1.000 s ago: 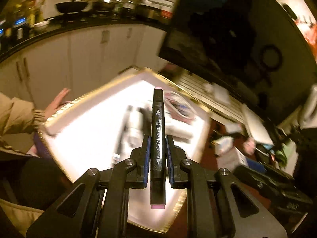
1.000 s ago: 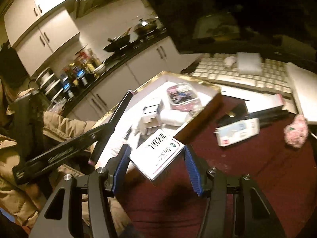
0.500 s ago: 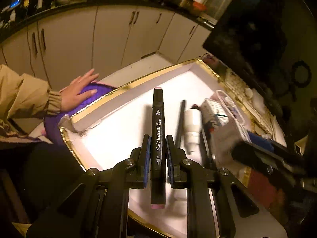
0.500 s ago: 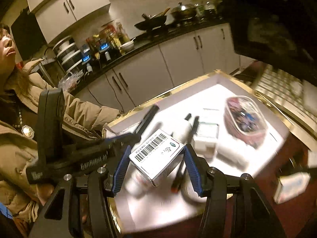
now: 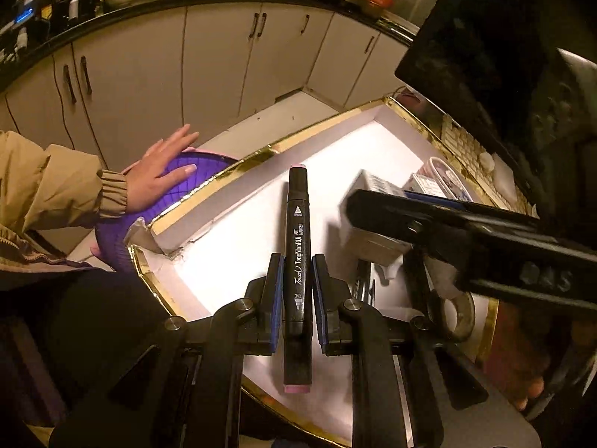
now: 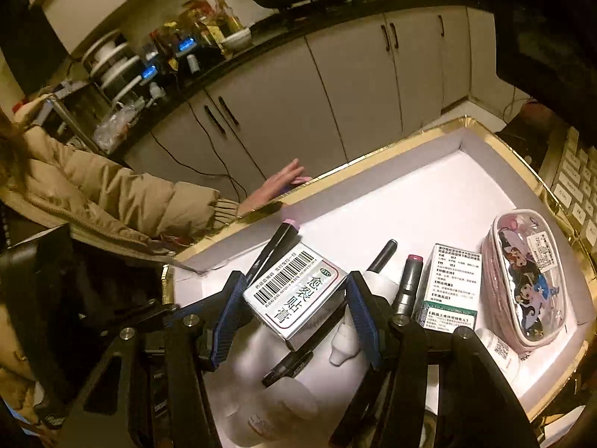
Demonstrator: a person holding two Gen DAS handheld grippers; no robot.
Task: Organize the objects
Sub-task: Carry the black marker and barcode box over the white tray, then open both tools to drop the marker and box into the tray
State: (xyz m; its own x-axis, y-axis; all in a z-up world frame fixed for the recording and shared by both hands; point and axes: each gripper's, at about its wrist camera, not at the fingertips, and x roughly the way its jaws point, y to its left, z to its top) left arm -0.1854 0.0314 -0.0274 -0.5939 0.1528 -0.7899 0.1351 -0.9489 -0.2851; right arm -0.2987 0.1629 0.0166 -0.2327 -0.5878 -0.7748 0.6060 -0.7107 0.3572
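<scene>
My left gripper (image 5: 296,291) is shut on a black marker with pink ends (image 5: 297,246) and holds it over the white, gold-edged box (image 5: 238,246). My right gripper (image 6: 294,298) is shut on a small white barcode carton (image 6: 294,291) and holds it over the same box (image 6: 373,149). The marker's tip also shows in the right wrist view (image 6: 276,242), just left of the carton. The right gripper crosses the left wrist view as a dark bar (image 5: 466,235).
In the box lie a green-and-white carton (image 6: 453,287), a pink cartoon pouch (image 6: 526,276), a second marker (image 6: 408,283), a pen (image 6: 382,255) and a white bottle (image 6: 298,392). A person's hand (image 5: 160,171) rests on a purple object (image 5: 186,183) at the box's left. A keyboard (image 6: 574,186) lies right.
Both grippers have moved from beside the box to over it, still holding the marker and the carton. The right gripper now sits close beside the left one.
</scene>
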